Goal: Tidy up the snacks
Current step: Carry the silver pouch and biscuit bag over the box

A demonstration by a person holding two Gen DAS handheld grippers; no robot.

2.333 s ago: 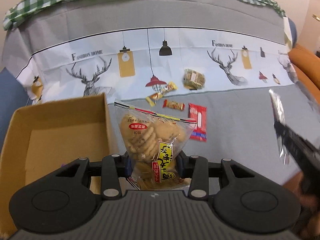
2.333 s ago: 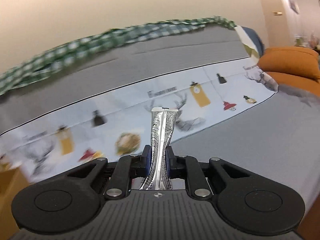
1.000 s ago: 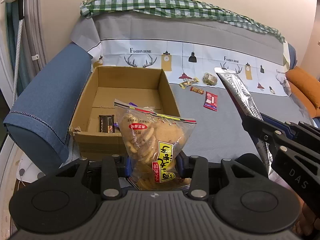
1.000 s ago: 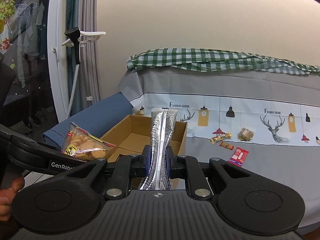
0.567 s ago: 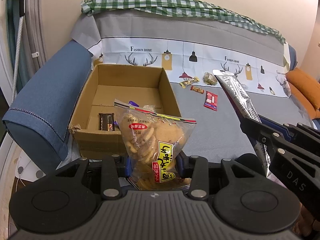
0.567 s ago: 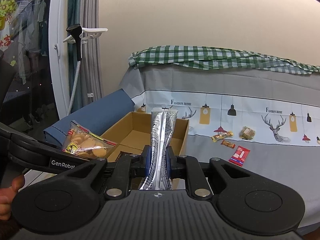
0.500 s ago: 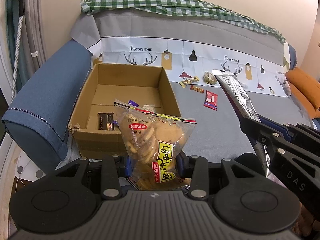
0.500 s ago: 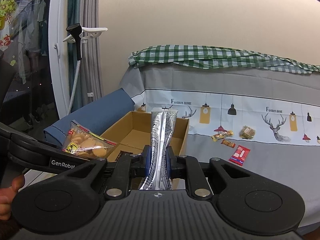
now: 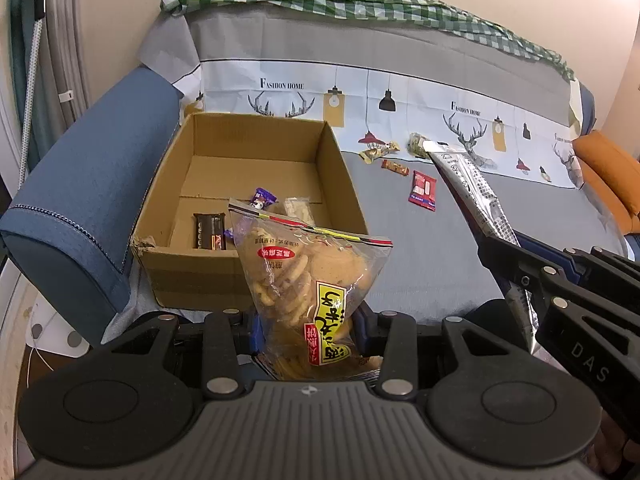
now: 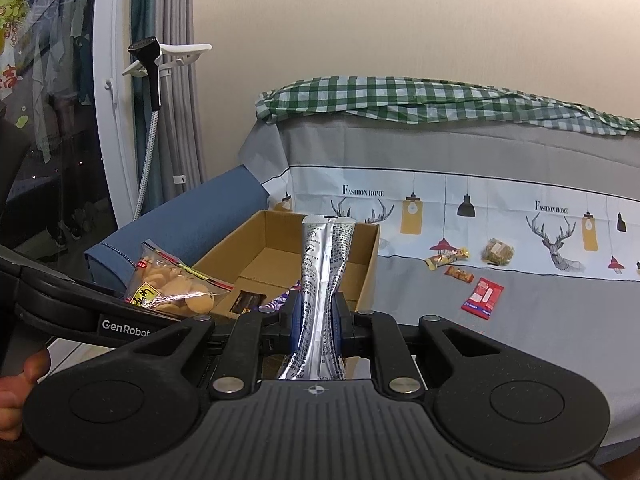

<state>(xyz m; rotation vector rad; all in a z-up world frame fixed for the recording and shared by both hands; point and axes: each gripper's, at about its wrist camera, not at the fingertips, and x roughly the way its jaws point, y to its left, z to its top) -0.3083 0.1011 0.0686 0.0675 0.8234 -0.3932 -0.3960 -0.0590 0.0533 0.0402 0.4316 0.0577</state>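
My left gripper (image 9: pixel 308 330) is shut on a clear bag of round biscuits (image 9: pixel 308 276) with a yellow and red label, held upright just in front of an open cardboard box (image 9: pixel 340 168). In the box lie a dark chocolate bar (image 9: pixel 208 230), a purple-wrapped sweet (image 9: pixel 262 199) and a pale packet (image 9: pixel 297 210). My right gripper (image 10: pixel 316 320) is shut on a long silver foil packet (image 10: pixel 324 264) that sticks up between the pads, beside the box's right side. The biscuit bag (image 10: pixel 172 284) shows at the left of the right wrist view.
The box sits on a grey sofa cover (image 9: pixel 440 248) next to a blue armrest (image 9: pixel 92 176). Several small snacks lie on the seat: a yellow wrapper (image 9: pixel 374 152), an orange bar (image 9: pixel 394 167), a red packet (image 9: pixel 423 190), a greenish bag (image 9: pixel 416 145). An orange cushion (image 9: pixel 608 176) lies right.
Both views have drawn slightly nearer to the box; more of its floor and contents show. Both grips are unchanged.
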